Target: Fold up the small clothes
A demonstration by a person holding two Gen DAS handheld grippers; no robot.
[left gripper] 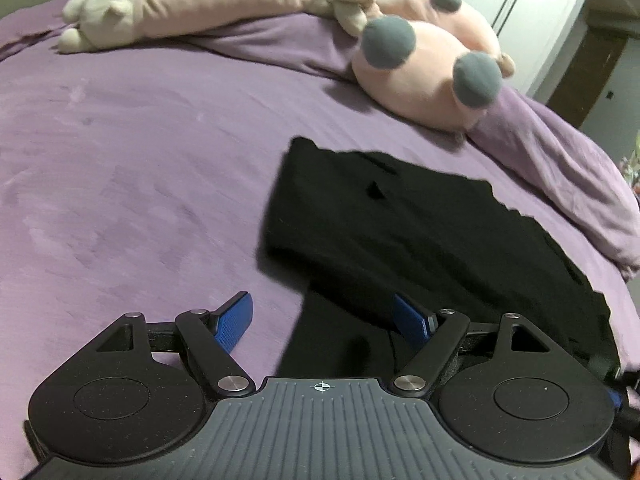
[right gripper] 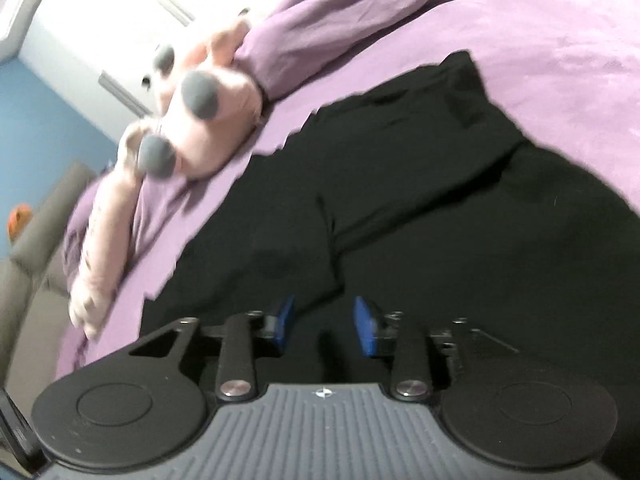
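**Both grippers spread above black garment on the bed**

The left gripper (left gripper: 322,322) stood wide apart, pinching nothing, its pads straddling the garment's near left edge. The right gripper (right gripper: 325,326) was parted with no cloth between its pads, hovering over the black garment (left gripper: 404,232). The garment lay spread on the purple bedspread (left gripper: 132,184), partly folded, creased and overlapping. A pink plush toy (left gripper: 424,80) lay toward the bed's far edge, beside a long beige plush toy (left gripper: 208,4).

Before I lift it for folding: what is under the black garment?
The black garment lies on the purple bedsheet, which shows all around it. Whatever is directly beneath the cloth is covered; no bulge is visible.
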